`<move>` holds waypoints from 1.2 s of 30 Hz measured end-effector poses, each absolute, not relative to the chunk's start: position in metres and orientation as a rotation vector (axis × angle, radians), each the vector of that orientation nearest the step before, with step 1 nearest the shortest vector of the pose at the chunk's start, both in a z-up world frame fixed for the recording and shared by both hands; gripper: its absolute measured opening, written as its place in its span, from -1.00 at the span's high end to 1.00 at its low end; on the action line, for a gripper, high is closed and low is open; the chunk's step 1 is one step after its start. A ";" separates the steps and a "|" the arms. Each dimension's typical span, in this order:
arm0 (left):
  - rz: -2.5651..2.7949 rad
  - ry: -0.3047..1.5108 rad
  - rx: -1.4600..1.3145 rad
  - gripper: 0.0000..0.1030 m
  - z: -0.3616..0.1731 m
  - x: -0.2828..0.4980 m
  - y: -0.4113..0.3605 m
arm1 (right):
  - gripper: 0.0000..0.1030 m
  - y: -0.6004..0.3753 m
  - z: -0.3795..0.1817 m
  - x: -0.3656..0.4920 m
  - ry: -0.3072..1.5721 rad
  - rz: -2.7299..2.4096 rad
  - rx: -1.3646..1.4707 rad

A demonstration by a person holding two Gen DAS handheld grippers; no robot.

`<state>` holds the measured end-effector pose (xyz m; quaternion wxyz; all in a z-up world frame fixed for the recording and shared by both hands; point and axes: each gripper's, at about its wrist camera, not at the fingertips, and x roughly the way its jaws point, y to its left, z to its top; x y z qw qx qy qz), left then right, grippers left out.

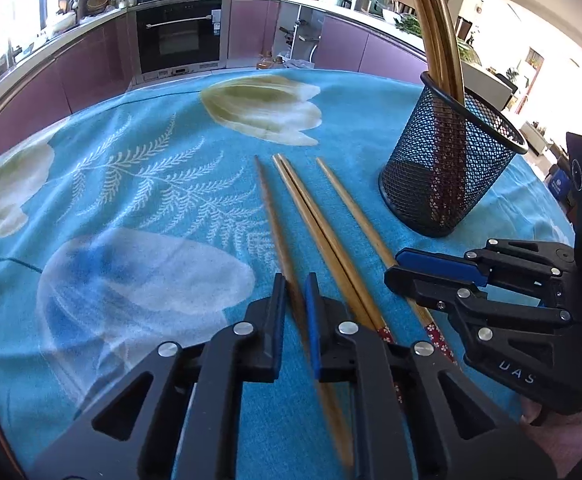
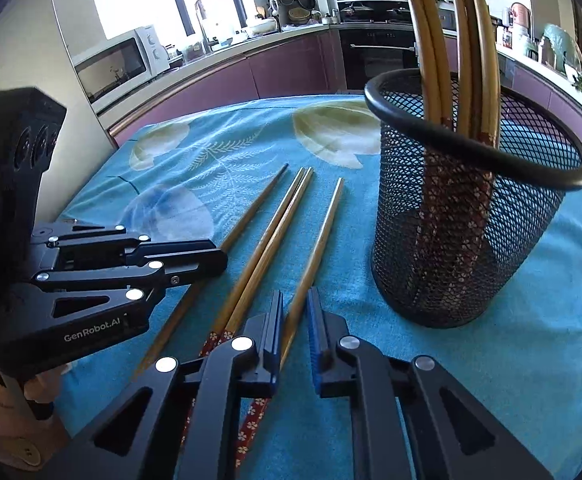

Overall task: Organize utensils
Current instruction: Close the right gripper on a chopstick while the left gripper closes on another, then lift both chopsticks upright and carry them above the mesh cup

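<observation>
Several wooden chopsticks lie side by side on the blue flowered tablecloth [image 1: 151, 200]. My left gripper [image 1: 295, 280] is shut on the leftmost chopstick [image 1: 269, 208], which runs between its pads. My right gripper [image 2: 295, 298] is shut on the rightmost chopstick [image 2: 323, 232]. A touching pair of chopsticks [image 1: 311, 208] with red flowered ends lies loose between the two held ones. To the right stands a black mesh holder [image 2: 451, 248], upright, with several chopsticks [image 2: 431, 40] in it. The right gripper [image 1: 393, 266] shows in the left wrist view, the left gripper [image 2: 220, 254] in the right wrist view.
The mesh holder [image 1: 443, 176] stands close to the right gripper, near the table's right edge. Behind the table run purple kitchen cabinets with an oven [image 1: 179, 36] and a microwave [image 2: 119, 64]. Bare cloth lies to the left of the chopsticks.
</observation>
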<state>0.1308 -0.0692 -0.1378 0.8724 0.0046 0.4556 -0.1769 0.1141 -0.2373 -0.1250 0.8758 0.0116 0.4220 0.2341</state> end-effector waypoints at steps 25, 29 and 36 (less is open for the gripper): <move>-0.430 0.984 0.006 0.77 -0.139 0.120 -0.069 | 0.83 -0.233 -0.125 0.108 0.900 0.540 0.020; -0.436 0.984 0.021 0.77 -0.140 0.127 -0.072 | 0.83 -0.233 -0.125 0.110 0.900 0.542 0.021; -0.419 0.980 0.018 0.82 -0.140 0.135 -0.075 | 0.89 -0.234 -0.124 0.113 0.894 0.542 0.021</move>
